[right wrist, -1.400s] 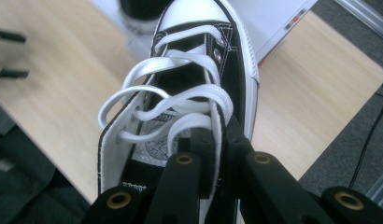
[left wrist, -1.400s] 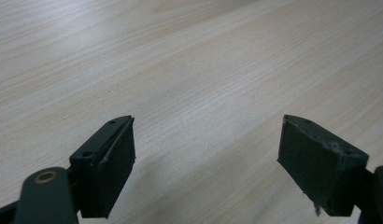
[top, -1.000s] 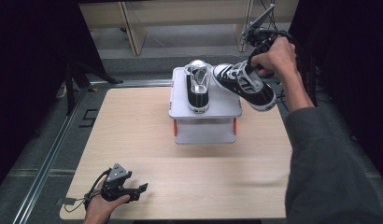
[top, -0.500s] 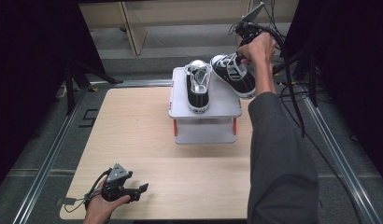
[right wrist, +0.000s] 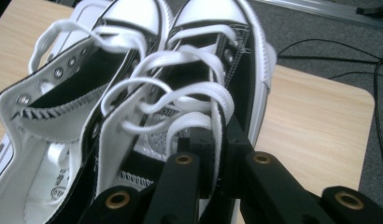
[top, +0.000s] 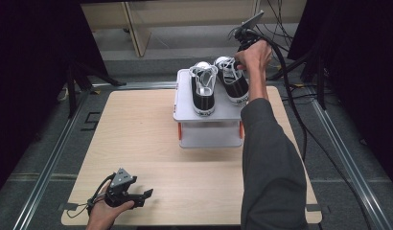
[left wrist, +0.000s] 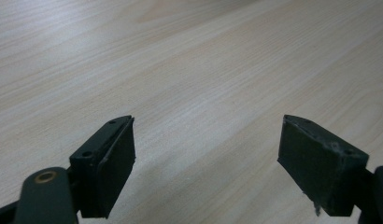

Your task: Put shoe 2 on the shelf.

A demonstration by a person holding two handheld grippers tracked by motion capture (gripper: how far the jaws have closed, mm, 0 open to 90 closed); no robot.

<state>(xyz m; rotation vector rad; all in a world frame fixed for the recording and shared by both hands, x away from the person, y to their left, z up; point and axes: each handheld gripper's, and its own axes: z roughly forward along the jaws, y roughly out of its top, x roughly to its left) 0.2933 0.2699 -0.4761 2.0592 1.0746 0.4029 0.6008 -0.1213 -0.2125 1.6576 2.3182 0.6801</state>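
Note:
Two black-and-white laced sneakers stand side by side on a grey stand (top: 185, 114) at the far middle of the wooden table (top: 137, 139). The left sneaker (top: 202, 91) stands free. My right gripper (right wrist: 217, 140) is shut on the laced side wall of the right sneaker (top: 233, 82), reaching it from the far side; the right hand (top: 254, 55) covers the jaws in the high view. In the right gripper view the held sneaker (right wrist: 245, 60) lies close against the other sneaker (right wrist: 54, 93). My left gripper (top: 145, 195) rests at the table's near left, open (left wrist: 206, 158) over bare wood.
Black cables (top: 290, 96) trail over the floor beyond the table's right edge. A metal rail (top: 55, 153) runs along the left side. The right sleeve (top: 271, 163) crosses the table's right part.
The right gripper brought the sneaker from tilted in the air at the stand's right, down and leftward, so it now sits beside the other sneaker. The left gripper has not moved.

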